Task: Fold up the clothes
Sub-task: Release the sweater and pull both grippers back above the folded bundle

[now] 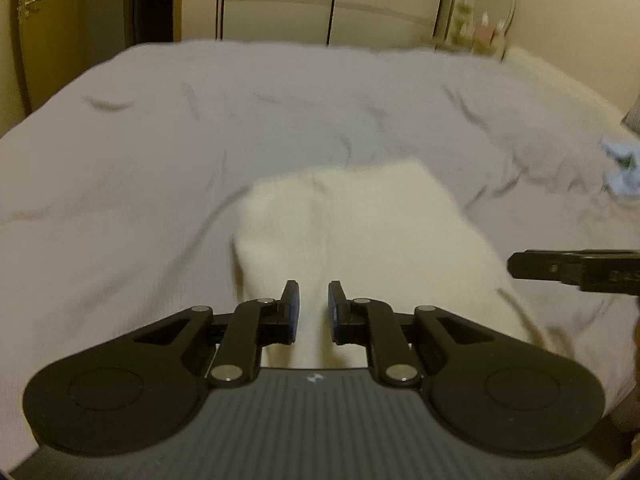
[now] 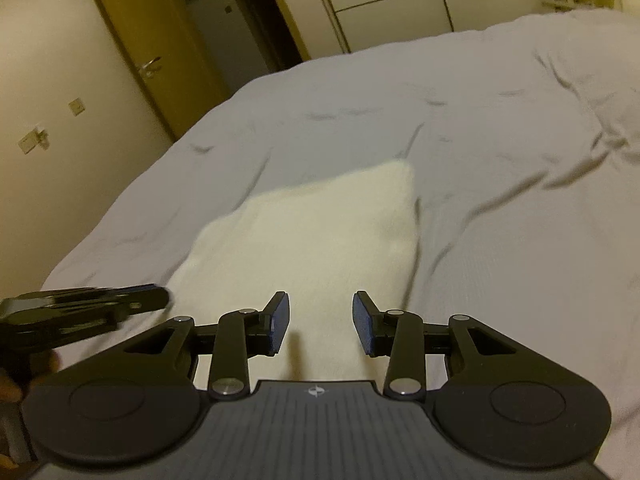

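Here the left gripper (image 1: 314,312) and right gripper (image 2: 320,322) hover side by side with jaws parted and holding nothing, directly over the near end of the cream folded garment (image 1: 360,240), which lies flat on the grey bedspread (image 1: 160,160) just ahead of both tools. For a clean fold, each tool should probably take a near corner evenly, lift together, and lay the edge square onto the far one. Beyond, right of the left tool, lies a light-blue cloth (image 1: 622,172).
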`<action>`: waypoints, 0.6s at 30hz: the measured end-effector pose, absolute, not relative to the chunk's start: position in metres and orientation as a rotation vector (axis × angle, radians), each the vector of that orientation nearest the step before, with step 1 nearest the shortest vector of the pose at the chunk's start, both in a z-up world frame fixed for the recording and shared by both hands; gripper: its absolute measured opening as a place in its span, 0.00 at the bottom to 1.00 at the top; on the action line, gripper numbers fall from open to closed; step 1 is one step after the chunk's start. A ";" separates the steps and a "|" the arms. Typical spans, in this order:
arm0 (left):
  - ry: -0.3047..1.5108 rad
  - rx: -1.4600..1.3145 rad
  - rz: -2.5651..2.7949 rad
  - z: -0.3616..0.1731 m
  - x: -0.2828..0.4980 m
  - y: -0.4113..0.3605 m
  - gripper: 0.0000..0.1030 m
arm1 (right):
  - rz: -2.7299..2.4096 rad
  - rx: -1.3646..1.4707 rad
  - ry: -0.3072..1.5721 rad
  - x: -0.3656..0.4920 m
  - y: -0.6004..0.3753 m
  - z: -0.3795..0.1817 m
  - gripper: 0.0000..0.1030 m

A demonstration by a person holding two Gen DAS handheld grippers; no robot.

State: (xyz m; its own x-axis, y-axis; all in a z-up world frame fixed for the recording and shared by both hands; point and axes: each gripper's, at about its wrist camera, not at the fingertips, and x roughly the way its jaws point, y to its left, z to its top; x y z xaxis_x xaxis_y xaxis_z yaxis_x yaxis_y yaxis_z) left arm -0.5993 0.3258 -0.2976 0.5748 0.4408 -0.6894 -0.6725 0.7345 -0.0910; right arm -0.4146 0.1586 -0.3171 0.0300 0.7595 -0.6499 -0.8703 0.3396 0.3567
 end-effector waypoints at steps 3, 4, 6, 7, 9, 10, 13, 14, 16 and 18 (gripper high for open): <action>0.711 -0.377 0.689 -0.315 -0.600 0.319 0.15 | 1.224 -0.282 0.842 -0.428 0.169 -0.331 0.38; 0.711 -0.378 0.695 -0.318 -0.600 0.318 0.16 | 1.206 -0.312 0.836 -0.429 0.174 -0.336 0.38; 0.712 -0.395 0.712 -0.323 -0.599 0.321 0.17 | 1.191 -0.311 0.855 -0.425 0.182 -0.338 0.41; 0.714 -0.403 0.721 -0.324 -0.599 0.321 0.17 | 1.186 -0.303 0.864 -0.423 0.183 -0.337 0.41; 0.723 -0.415 0.749 -0.318 -0.599 0.318 0.17 | 1.178 -0.281 0.870 -0.425 0.175 -0.328 0.46; 0.724 -0.405 0.771 -0.312 -0.601 0.311 0.17 | 1.174 -0.266 0.872 -0.427 0.169 -0.323 0.48; 0.726 -0.373 0.835 -0.295 -0.607 0.292 0.19 | 1.177 -0.202 0.875 -0.435 0.142 -0.313 0.53; 0.726 -0.372 0.849 -0.289 -0.610 0.285 0.22 | 1.177 -0.185 0.876 -0.438 0.134 -0.310 0.60; 0.722 -0.403 0.853 -0.281 -0.618 0.270 0.24 | 1.158 -0.190 0.871 -0.445 0.121 -0.305 0.80; 0.730 -0.420 0.868 -0.275 -0.623 0.255 0.38 | 1.138 -0.206 0.863 -0.451 0.110 -0.301 0.86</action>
